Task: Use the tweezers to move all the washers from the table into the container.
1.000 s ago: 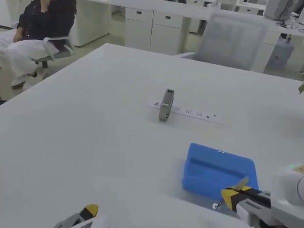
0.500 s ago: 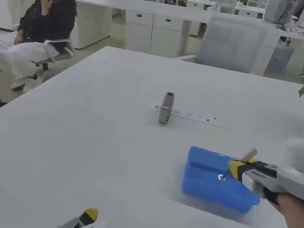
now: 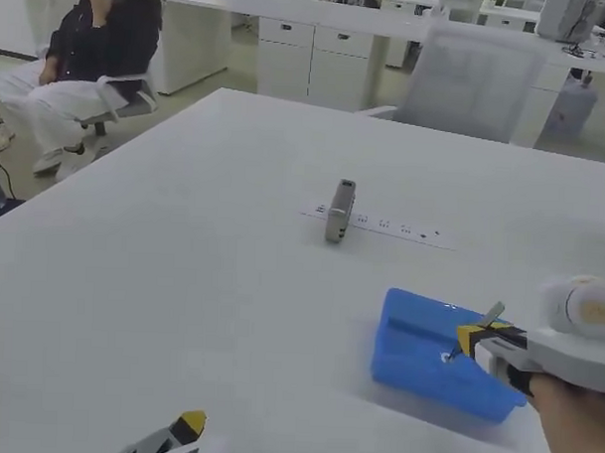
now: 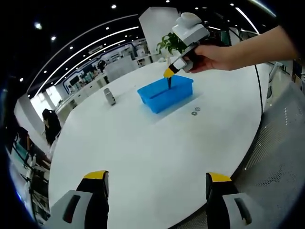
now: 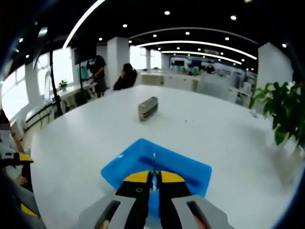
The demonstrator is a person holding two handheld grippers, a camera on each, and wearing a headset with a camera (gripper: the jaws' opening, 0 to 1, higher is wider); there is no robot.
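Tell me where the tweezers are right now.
Right gripper view: the tweezers are clamped in the right gripper, tips over the blue container. Head view: low on the right, over the container's right half.

Recorded a move of the right gripper (image 3: 474,342), yellow-tipped and closed on the thin metal tweezers (image 5: 153,165). Raised from low over the white table (image 3: 231,284), just in front of the blue plastic container (image 3: 415,328). Now held above the container's interior, tweezer tips pointing into it.
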